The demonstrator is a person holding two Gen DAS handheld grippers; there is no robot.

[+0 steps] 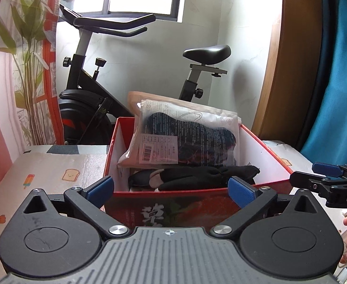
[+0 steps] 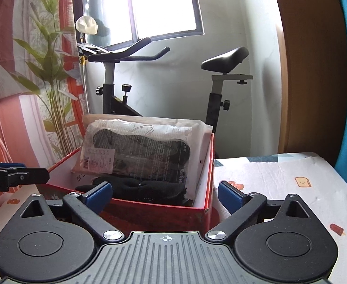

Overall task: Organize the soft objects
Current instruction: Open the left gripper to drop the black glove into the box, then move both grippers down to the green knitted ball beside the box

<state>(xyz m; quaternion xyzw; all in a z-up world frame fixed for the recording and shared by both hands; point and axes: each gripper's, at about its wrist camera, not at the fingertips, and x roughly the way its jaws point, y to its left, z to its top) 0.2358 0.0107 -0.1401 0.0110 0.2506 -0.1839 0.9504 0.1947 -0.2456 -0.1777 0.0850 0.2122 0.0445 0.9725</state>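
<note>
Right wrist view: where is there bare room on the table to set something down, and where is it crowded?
Free: the printed table cover right of the red box, bare to its far edge. In the left wrist view, the cover left of the box is bare too. Crowded: inside the box, where a plastic packet leans over black gloves. The right gripper and the left gripper are open.

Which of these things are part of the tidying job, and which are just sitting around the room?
Part of the job:
- red box
- plastic-wrapped packet leaning in the box
- black gloves lying in the box
- left tongs and right tongs, both open and empty

Just there:
- exercise bike
- window
- plant-print curtain
- patterned table cover
</note>
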